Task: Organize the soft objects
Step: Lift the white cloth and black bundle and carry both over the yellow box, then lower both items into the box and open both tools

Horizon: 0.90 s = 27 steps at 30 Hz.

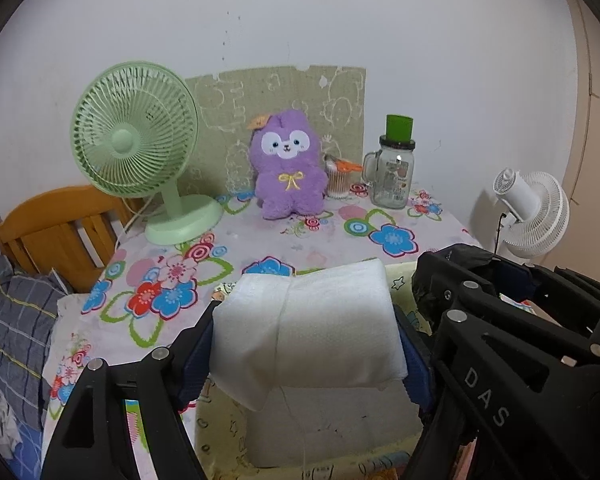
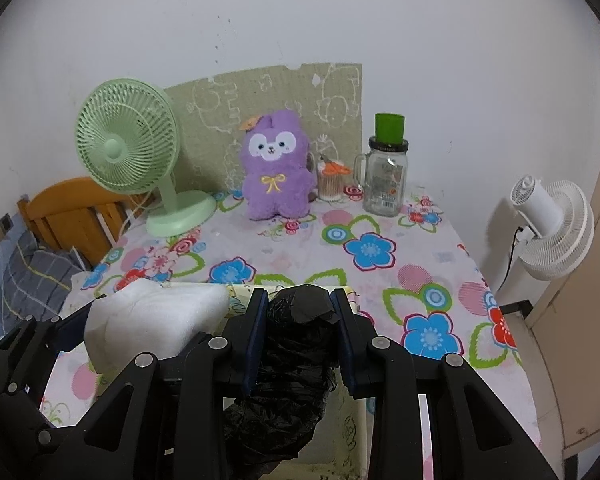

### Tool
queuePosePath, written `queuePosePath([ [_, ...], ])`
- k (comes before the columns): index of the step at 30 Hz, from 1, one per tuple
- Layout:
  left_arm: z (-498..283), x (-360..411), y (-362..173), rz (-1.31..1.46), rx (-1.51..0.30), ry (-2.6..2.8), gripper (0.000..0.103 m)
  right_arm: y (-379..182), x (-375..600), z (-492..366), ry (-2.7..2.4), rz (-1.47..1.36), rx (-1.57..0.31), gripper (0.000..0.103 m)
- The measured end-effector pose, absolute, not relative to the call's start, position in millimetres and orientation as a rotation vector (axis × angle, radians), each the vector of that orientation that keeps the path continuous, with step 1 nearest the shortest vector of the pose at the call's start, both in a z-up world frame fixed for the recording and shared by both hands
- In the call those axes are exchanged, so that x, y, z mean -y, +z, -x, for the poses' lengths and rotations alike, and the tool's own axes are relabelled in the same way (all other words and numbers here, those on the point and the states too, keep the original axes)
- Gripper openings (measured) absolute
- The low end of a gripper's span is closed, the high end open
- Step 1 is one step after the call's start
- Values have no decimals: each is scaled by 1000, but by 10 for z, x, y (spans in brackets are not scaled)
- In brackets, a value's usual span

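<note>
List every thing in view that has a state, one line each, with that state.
left gripper: shut on the white foam pad, held above the table.
right gripper: shut on the black plastic bag, crumpled.
purple plush toy: upright against the wall.
green desk fan: upright; running or not, cannot tell.
white fan: faces away.
glass mug jar: upright, lid on.
swab container: upright.

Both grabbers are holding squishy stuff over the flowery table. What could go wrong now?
1. The white foam sheet droops past the left gripper fingers, so it might slip loose.
2. The crumpled black plastic bag in the right gripper looks slippery and could slide out.
3. Both grippers sit close together and might bump.
</note>
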<state>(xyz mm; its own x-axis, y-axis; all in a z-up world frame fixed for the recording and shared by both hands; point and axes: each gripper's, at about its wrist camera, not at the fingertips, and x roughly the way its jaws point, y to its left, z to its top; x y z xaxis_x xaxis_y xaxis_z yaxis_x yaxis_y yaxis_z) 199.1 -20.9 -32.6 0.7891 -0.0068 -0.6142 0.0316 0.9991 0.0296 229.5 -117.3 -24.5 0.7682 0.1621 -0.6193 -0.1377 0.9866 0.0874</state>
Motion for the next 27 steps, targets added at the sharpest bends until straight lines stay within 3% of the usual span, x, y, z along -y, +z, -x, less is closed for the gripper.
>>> queuePosePath([
  [7, -2108, 193, -444, -32, -686, -17, 82, -373, 1158, -2423, 166, -40, -697, 35],
  [12, -2157, 196, -504, -33, -716, -14, 93, -443, 1142, -2478, 183, -41, -714, 42],
  [14, -2166, 203, -518, -38, -715, -20, 96, -456, 1131, -2486, 181, -35, -715, 66],
  [16, -2159, 220, -523, -41, -712, -29, 98, -446, 1125, -2471, 167, -23, -695, 77],
  [27, -2069, 247, -445, -33, -668, -63, 102, -346, 1158, -2376, 154, 2, -656, 95],
])
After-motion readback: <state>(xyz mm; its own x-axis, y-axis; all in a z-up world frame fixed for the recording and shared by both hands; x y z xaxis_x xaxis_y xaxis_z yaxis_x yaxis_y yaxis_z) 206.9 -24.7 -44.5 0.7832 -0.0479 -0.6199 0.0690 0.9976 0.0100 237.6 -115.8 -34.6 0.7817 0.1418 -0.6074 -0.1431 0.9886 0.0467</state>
